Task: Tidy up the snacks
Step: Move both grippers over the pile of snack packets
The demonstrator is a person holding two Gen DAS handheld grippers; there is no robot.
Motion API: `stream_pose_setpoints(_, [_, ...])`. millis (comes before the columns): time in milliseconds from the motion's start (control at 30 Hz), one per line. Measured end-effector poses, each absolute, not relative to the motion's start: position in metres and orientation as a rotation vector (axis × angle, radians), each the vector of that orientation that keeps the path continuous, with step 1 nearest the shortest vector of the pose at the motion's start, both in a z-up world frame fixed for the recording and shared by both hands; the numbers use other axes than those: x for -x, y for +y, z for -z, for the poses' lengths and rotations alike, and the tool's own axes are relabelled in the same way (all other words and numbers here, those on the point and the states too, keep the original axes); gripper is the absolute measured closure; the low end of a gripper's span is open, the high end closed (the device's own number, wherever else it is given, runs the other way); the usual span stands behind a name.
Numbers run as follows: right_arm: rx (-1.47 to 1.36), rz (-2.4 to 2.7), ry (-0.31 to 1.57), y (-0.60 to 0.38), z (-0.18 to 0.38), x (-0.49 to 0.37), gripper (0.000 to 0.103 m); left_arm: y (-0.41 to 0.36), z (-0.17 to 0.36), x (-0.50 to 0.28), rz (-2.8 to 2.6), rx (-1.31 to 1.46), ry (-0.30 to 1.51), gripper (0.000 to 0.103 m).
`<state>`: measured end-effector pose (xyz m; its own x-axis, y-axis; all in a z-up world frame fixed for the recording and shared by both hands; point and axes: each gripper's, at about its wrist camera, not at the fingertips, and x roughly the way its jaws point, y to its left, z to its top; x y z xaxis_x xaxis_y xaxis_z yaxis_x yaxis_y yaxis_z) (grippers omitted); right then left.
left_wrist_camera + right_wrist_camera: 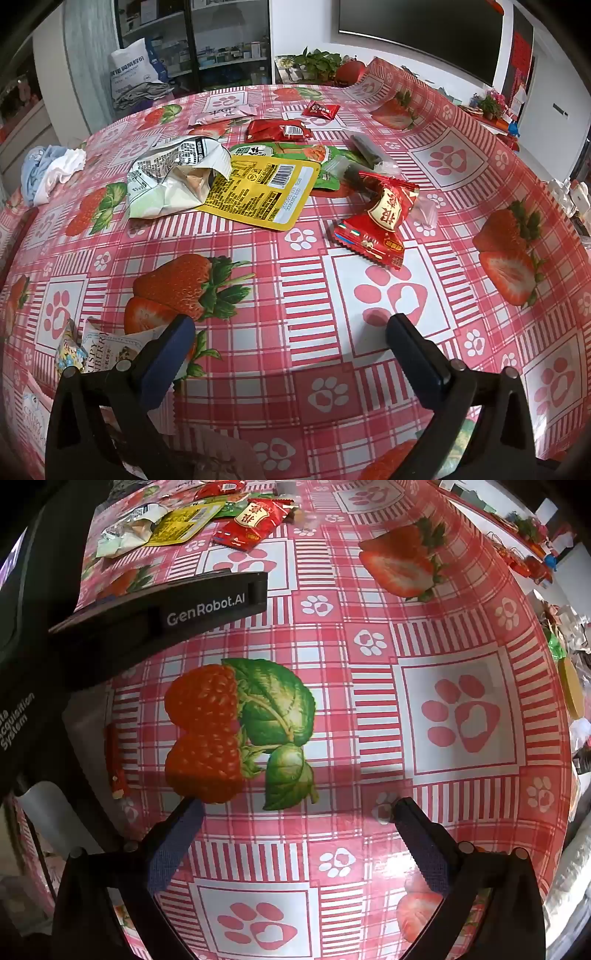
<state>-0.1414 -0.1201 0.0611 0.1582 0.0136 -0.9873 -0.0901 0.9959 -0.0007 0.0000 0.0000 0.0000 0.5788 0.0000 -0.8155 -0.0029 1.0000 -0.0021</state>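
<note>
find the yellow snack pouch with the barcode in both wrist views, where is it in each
Left wrist: the yellow barcode pouch lies upper centre, its left end under the torn white bag.
Right wrist: the same pouch sits small at the top left edge, above the other gripper's black body.
Shared landmark: the red candy packet, just right of the pouch in both views.

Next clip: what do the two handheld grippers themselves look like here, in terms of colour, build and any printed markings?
Both match: the left gripper and right gripper have matte black angular bodies with small round silver fasteners, and jaws faced with dark blue pads of a woven-looking texture. The right wrist view also shows the left unit from the side: a black housing printed "GenRobot.AI" in white. No cables or sleeves are visible.
</note>
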Motion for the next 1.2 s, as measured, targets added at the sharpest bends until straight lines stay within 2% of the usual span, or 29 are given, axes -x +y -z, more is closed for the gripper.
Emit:
stream_pose_setpoints(467, [0.054, -0.072, 1.415, -0.120, -0.066, 0.140, 0.000, 0.000, 0.000, 0.000, -0.002, 0.003, 0.954, 0.000])
stream_pose_setpoints(1033, [0.037, -0.103, 1.507, -0.122, -0.059, 0.113, 0.000, 0.000, 0.000, 0.000, -0.001, 0.000, 0.956, 0.000])
stream_pose_setpoints(1100, [0.037, -0.108, 1.520, -0.124, -0.057, 0.109, 0.000, 0.001, -0.002, -0.005, 0.026, -0.016, 1.028, 0.000])
stream_pose_setpoints(1200, [0.045, -0.125, 1.563, -0.125, -0.052, 0.098, 0.000, -0.001, -0.004, -0.026, 0.085, -0.050, 1.241, 0.000])
